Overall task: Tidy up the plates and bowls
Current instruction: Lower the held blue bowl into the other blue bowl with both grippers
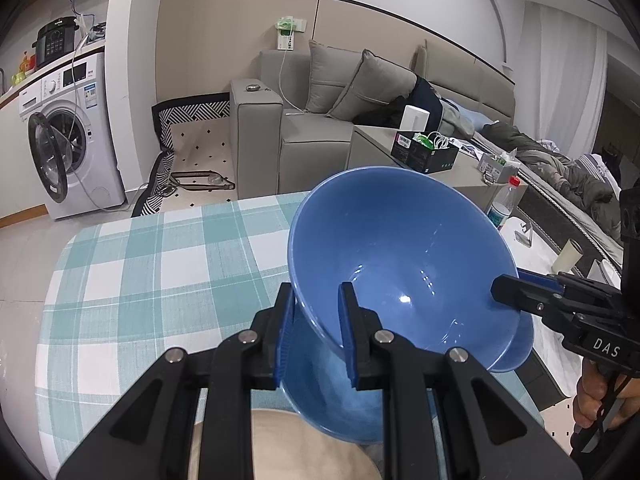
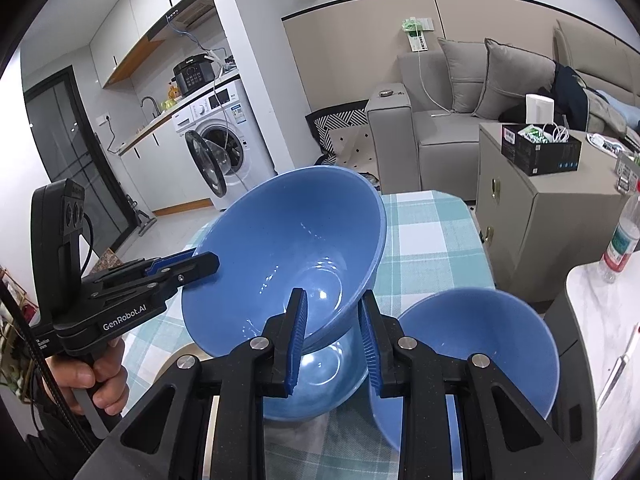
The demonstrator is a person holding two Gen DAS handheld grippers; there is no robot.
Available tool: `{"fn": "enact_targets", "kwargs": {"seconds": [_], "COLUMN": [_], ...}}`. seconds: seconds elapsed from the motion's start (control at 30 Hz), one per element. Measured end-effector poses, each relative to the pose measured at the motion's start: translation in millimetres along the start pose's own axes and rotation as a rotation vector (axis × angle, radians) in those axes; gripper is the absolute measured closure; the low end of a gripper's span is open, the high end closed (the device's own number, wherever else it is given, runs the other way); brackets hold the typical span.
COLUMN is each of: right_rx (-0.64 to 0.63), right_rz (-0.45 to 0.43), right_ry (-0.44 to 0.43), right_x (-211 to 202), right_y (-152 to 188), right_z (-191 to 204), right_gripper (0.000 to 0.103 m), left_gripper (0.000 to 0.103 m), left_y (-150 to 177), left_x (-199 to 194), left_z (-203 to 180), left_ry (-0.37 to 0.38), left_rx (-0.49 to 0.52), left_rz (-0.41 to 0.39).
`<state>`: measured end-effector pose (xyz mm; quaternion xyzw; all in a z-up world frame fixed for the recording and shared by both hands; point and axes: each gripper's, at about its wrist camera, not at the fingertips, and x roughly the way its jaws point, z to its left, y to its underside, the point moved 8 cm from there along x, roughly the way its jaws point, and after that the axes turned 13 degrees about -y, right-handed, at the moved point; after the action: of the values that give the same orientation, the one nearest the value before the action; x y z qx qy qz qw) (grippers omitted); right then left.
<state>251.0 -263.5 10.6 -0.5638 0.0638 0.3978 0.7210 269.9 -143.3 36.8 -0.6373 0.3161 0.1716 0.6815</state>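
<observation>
A: What are the two grippers holding?

B: One blue bowl (image 1: 400, 264), shared between them. It is glossy, deep and cone-shaped, flaring to a wide thin rim, with light glinting off its inner bottom. The left gripper (image 1: 316, 332) has its jaws drawn narrow on the near rim, one blue pad inside the bowl and one outside.

A: And the right gripper (image 2: 334, 340)?

B: Its jaws are narrow too, and they pinch the opposite edge of the same bowl, one pad inside and one outside the wall.

A: Where does the bowl sit?

B: Tilted, lifted between the two sets of jaws, directly over a second blue bowl (image 2: 316, 384) of the same colour. Its base dips into that lower bowl; I cannot tell whether they touch.

A: Anything else nearby?

B: A third blue bowl (image 2: 480, 344) stands just to the right of the right gripper's jaws, upright on the checked tablecloth (image 1: 160, 264). A beige plate (image 1: 288, 448) lies below the left jaws, under the lower bowl's near edge.
</observation>
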Motion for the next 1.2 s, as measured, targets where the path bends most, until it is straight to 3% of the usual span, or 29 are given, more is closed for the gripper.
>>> {"fn": "enact_targets", "kwargs": {"seconds": [0.7,1.2], "right_rx": [0.047,0.009], "right_rz": [0.014,0.024], "right_ry": [-0.040,-0.001], "right_x": [15.5,27.0], "right_y": [33.9,50.6], "right_z": [0.3,0.1], "right_gripper": [0.076,0.076], "left_gripper": [0.084,0.084], "left_y": [25.1,43.0], "left_x": [1.5,14.8], "left_z": [5.7,8.3], "left_ry": [-0.021,-0.033], "left_rx": [0.002,-0.014], "left_rz": [0.015,0.048]}}
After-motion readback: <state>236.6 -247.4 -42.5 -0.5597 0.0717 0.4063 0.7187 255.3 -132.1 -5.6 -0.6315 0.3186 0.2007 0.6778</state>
